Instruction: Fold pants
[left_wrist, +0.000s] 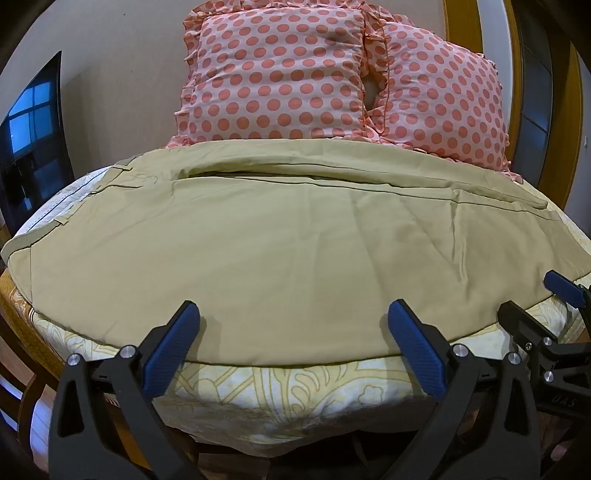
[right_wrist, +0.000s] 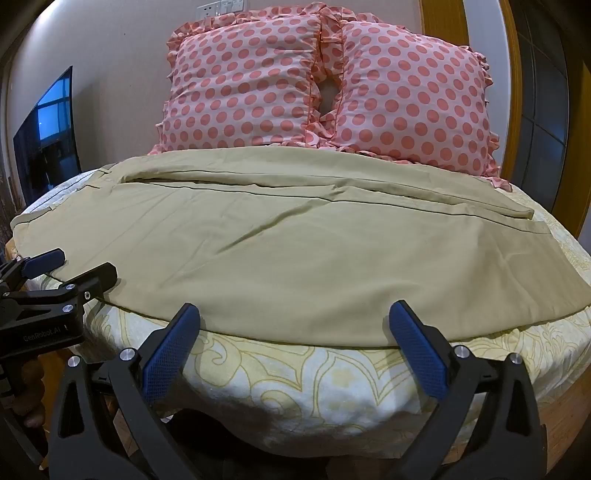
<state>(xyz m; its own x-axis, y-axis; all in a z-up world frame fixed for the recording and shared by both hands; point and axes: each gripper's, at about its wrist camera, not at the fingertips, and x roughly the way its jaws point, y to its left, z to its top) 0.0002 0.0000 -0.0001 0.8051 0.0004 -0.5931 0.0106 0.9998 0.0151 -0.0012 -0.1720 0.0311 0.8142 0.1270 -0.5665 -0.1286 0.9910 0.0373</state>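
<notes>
Tan pants (left_wrist: 288, 236) lie flat across the bed, waistband at the left, leg hems at the right, one leg laid over the other; they also show in the right wrist view (right_wrist: 295, 251). My left gripper (left_wrist: 295, 314) is open, its fingers at the pants' near edge, holding nothing. My right gripper (right_wrist: 295, 314) is open and empty at the near edge further right. The right gripper shows at the right edge of the left wrist view (left_wrist: 535, 299); the left gripper shows at the left of the right wrist view (right_wrist: 74, 266).
The bed (left_wrist: 295, 384) has a cream sheet with a yellow pattern. Two pink polka-dot pillows (left_wrist: 280, 74) (left_wrist: 443, 99) stand at the back against the wall. A dark screen (left_wrist: 33, 140) is at the left. A yellow door frame (right_wrist: 443, 22) is at the right.
</notes>
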